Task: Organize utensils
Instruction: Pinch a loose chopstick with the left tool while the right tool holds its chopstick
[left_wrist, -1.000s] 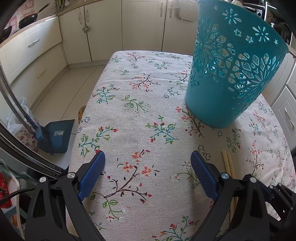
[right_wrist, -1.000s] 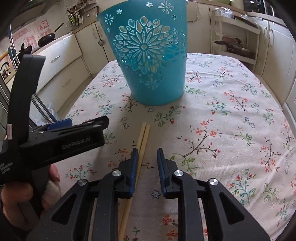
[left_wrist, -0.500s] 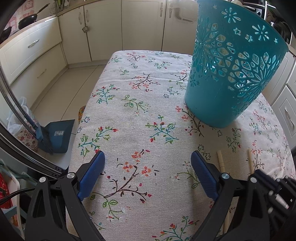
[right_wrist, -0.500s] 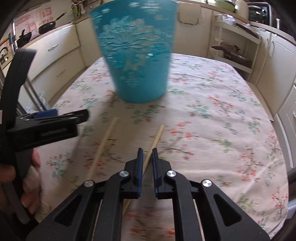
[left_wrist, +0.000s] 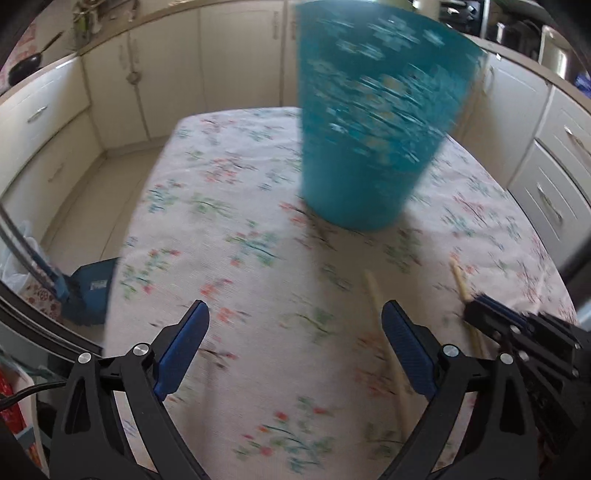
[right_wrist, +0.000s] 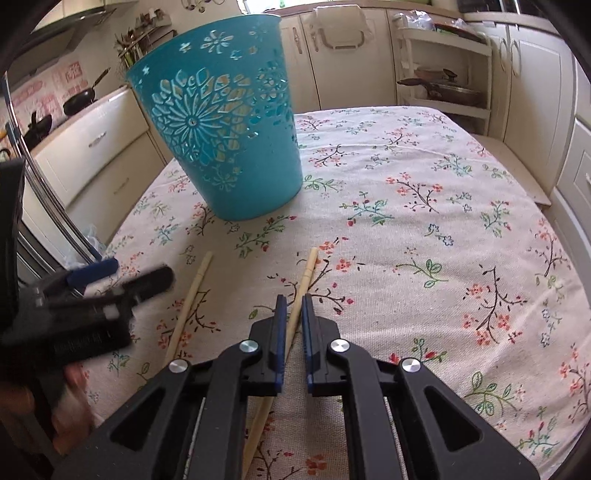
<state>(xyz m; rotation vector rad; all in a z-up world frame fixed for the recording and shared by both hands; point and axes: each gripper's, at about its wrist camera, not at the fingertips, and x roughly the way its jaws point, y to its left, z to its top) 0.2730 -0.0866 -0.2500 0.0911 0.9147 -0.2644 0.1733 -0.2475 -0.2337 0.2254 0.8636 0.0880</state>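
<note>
A flowered tablecloth (right_wrist: 424, 177) covers the kitchen table. The right gripper (right_wrist: 293, 310) is closed on one chopstick (right_wrist: 308, 269); another chopstick (right_wrist: 192, 291) lies left. The left gripper (left_wrist: 295, 332) is wide apart. The blue basket (right_wrist: 221, 140) stands far left.

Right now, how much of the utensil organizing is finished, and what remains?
Nothing looks stored yet. In hand: the right gripper is closed on one chopstick. Left: the other chopstick lies on the tablecloth, between both grippers; the left gripper is open, and the teal basket waits.
</note>
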